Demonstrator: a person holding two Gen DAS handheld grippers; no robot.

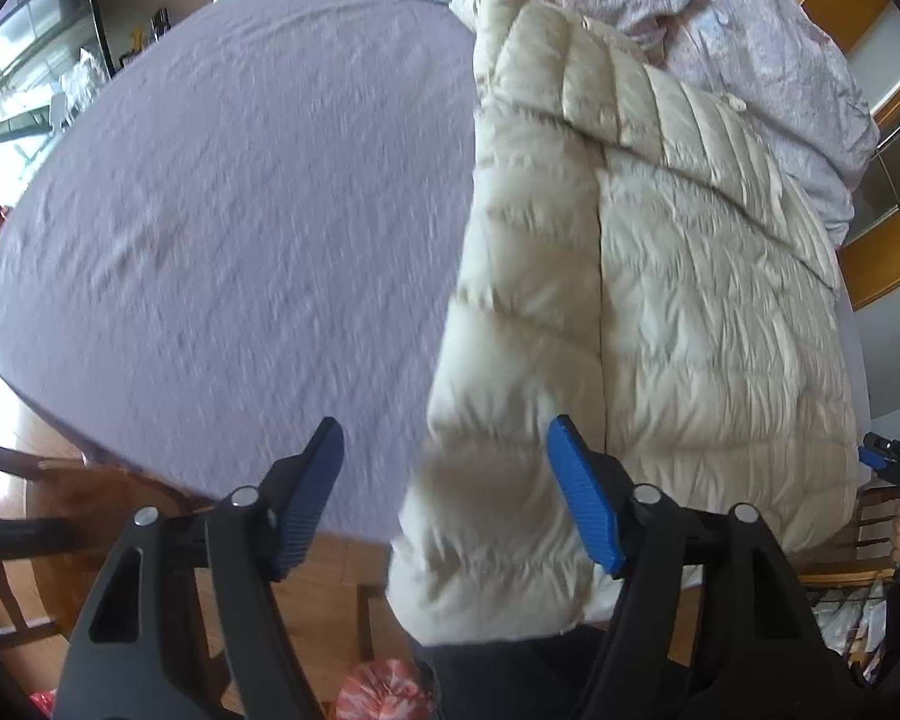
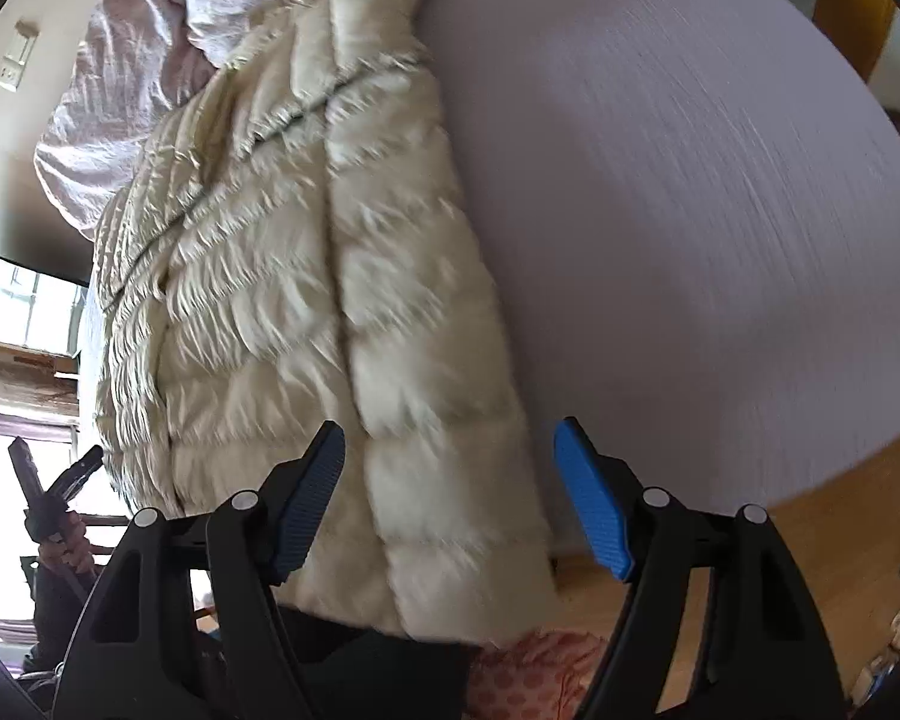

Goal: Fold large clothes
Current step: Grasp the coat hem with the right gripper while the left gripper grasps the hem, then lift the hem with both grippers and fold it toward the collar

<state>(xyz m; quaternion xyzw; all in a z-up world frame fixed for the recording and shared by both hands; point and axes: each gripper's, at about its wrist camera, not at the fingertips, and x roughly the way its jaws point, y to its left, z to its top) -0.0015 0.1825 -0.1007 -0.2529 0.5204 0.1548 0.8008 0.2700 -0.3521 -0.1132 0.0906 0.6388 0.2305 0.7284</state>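
Bedsheet (image 1: 222, 192) bare beside jacket (image 1: 678, 276).

Black grippers, ribbed blue fingers (image 1: 582, 498), seemingly dark sleeves.

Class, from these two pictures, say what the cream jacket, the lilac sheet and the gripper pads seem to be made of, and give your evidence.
Cream jacket: likely thin nylon or polyester shell with padding; it has a slight sheen and puffy stitched channels.
Lilac sheet: matte woven cloth, perhaps cotton; fine creases.
Gripper pads: blue, ribbed, probably rubber or plastic.

Quilted jacket (image 1: 660, 300) slightly glossy; sheet (image 1: 240, 210) matt cloth; fingers (image 1: 582, 498) ribbed.
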